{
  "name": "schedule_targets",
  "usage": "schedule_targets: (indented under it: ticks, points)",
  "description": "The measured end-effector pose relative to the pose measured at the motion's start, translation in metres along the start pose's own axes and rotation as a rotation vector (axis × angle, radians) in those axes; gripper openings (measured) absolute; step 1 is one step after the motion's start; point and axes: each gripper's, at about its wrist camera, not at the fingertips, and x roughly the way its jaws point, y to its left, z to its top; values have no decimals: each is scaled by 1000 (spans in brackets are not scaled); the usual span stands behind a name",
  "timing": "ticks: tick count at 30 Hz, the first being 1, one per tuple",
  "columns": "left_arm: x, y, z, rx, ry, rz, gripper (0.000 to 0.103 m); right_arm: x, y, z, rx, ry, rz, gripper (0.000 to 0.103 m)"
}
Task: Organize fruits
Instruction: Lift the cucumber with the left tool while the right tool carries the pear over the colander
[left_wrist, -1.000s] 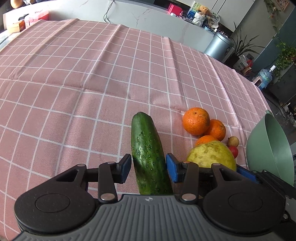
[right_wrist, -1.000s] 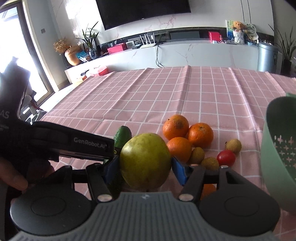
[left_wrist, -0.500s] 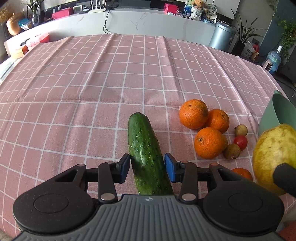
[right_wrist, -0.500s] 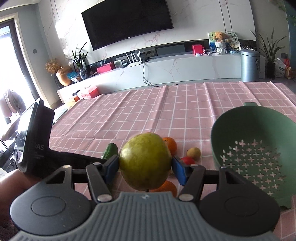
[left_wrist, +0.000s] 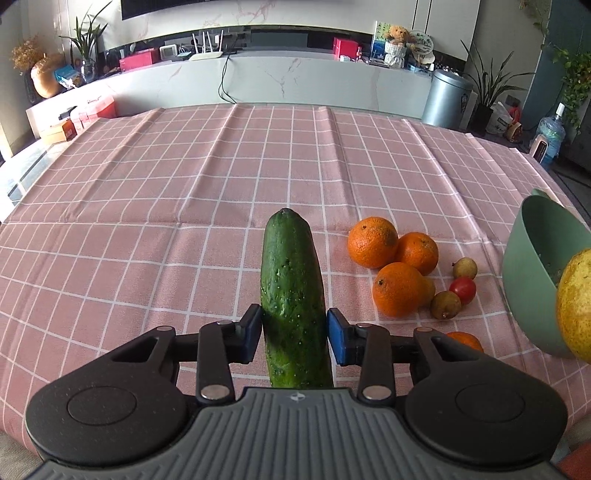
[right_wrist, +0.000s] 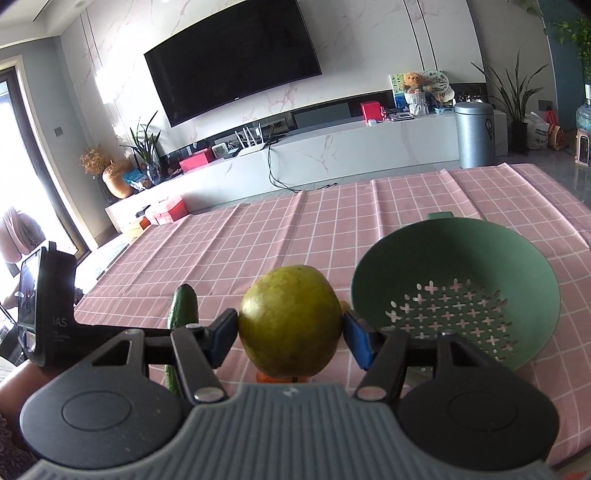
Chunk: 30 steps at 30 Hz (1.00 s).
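On the pink checked tablecloth (left_wrist: 184, 206), creased in long ridges, the fruit sits in a loose cluster to the right of centre. Three round, dimple-skinned oranges (left_wrist: 373, 242) press together, a fourth orange (left_wrist: 466, 339) peeks out behind the tool body, and beside them lie a glossy red cherry tomato (left_wrist: 462, 290) and two small brownish round fruits (left_wrist: 445, 304).

Near the lens, the left gripper (left_wrist: 293, 332) is closed to the width of a cucumber (left_wrist: 291, 291), its blue pads touching the dark green, bumpy skin on both sides; the cucumber points away, its blunt far tip over the cloth. Whether it is lifted off the table I cannot tell.

Seen from the right wrist, the right gripper (right_wrist: 290, 334) clamps a smooth, rounded yellow-green pear (right_wrist: 290, 326) between its blue pads, held above the cloth with an orange partly visible beneath it. Just to the right of the pear stands a matte green plastic colander (right_wrist: 454, 254), deep and bowl-shaped, with cross-shaped holes punched through its bottom and a small tab handle on the far rim. In the left wrist view the same pear shows at the right edge, in front of the colander's wall.
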Motion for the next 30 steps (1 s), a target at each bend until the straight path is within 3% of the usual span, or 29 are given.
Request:
schedule_targets:
  ticks: [8, 17, 26, 30]
  points:
    - [-47, -21, 5, 9, -113, -16, 42, -18, -11, 2, -3, -37, -11, 60]
    - [-98, -76, 53, 78, -247, -167, 42, -36, -28, 23, -43, -72, -65, 60]
    - [-76, -150, 86, 171, -243, -302, 42, -27, -68, 47, -91, -20, -158, 60]
    - [-55, -175, 89, 209, -210, -319, 42, -15, -88, 51, -96, 21, -193, 60]
